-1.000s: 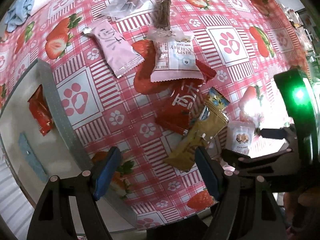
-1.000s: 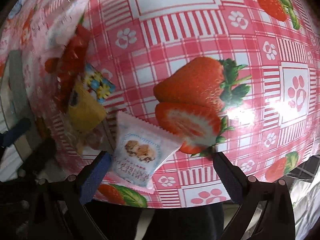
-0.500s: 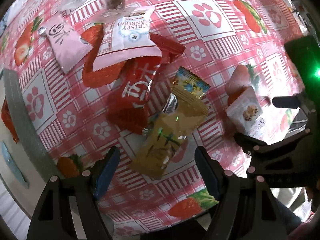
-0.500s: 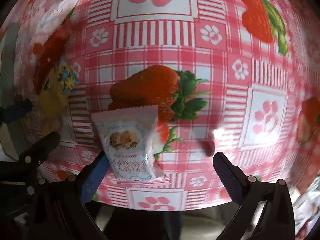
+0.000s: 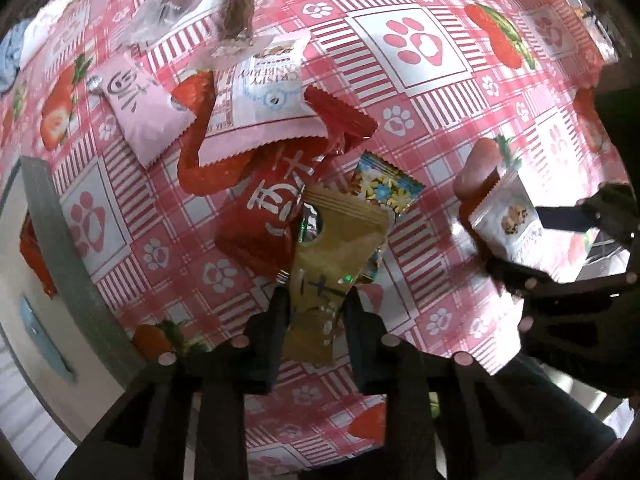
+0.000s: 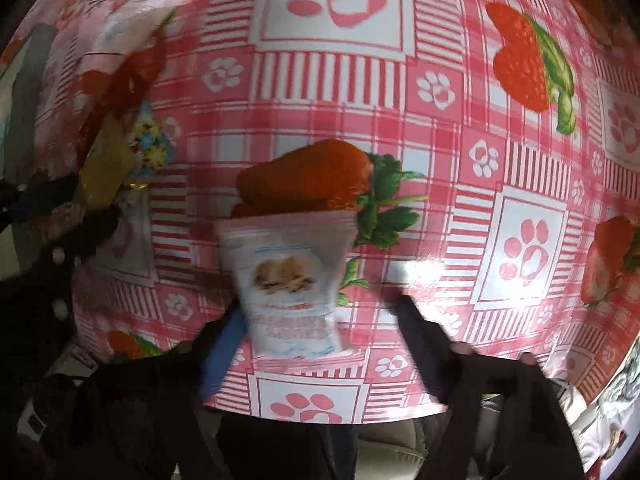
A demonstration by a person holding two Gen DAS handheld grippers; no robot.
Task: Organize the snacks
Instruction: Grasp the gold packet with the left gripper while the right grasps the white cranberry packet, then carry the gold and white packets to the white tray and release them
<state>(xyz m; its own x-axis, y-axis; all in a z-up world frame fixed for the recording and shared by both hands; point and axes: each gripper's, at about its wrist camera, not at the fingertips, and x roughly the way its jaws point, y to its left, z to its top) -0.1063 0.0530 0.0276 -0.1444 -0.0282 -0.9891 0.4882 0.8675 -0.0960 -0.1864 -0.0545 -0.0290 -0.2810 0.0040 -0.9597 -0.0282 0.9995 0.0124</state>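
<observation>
My left gripper (image 5: 314,312) is shut on the near end of a gold snack packet (image 5: 336,256) that lies over a red packet (image 5: 268,216) and a blue flowered packet (image 5: 384,188). A pink-and-white cranberry packet (image 5: 264,100), a pale pink packet (image 5: 144,116) and a brown bar (image 5: 240,8) lie farther back. My right gripper (image 6: 320,344) is partly closed around a small white cookie packet (image 6: 290,284) on the strawberry tablecloth; its fingers (image 6: 218,356) are blurred and a gap shows on the right side. The same packet (image 5: 506,220) shows in the left wrist view.
A grey-rimmed white tray (image 5: 60,248) at the left holds a red packet (image 5: 34,256). A clear wrapper (image 5: 176,4) lies at the back. The table's front edge (image 6: 320,416) runs just under my right gripper. The left gripper (image 6: 48,216) shows at the left of the right wrist view.
My left gripper has closed on the gold packet. My right gripper has narrowed around the white cookie packet, which now sits centred between its fingers.
</observation>
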